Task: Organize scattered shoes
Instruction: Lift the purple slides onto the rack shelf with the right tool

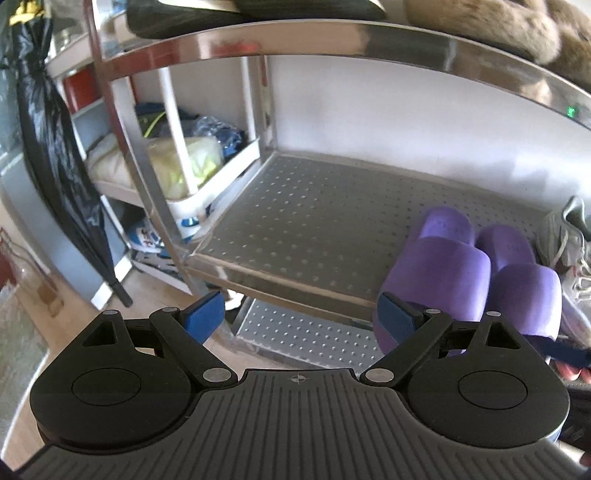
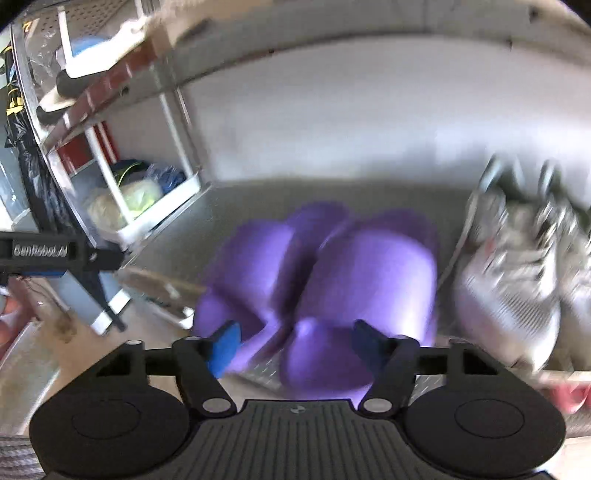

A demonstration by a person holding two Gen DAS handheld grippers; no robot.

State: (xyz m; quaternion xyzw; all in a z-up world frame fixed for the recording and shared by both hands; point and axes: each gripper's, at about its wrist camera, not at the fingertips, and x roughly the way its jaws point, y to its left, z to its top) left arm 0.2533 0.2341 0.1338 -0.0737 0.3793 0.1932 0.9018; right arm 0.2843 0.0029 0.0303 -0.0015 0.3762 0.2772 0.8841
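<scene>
**Purple slippers paired on the perforated steel shelf**

Blue-padded and spread wide, your left gripper [image 1: 297, 314] holds nothing; its right fingertip [image 1: 397, 315] sits just in front of the heel of the nearer purple slipper [image 1: 436, 280], though you cannot tell from this view whether it touches. Your right gripper [image 2: 295, 341] is spread as well, with its jaws either side of the heel of the other purple slipper [image 2: 369, 280]. That view is smeared with motion blur, so contact there is uncertain; the jaws look clear of the foam.

Past your fingers, both slippers lie side by side, touching, toes pointing toward the back wall, at the front edge of the perforated metal shelf [image 1: 314, 214]. Their heels overhang the shelf's front lip slightly. Just to their right stands a grey sneaker [image 1: 569, 243] with white laces; your right camera shows it as one of a pair [image 2: 517, 273], close beside the slippers.

Left of the slippers the shelf surface is bare metal dimples back to the white wall. Above, a brown furry slipper [image 1: 498, 26] and a dark shoe [image 1: 236, 14] rest on the upper tier. Beyond the rack's left post stands a white shelving unit [image 1: 207, 173] stuffed with plastic bags, and a black folded umbrella [image 1: 55, 158] hangs farther left.
</scene>
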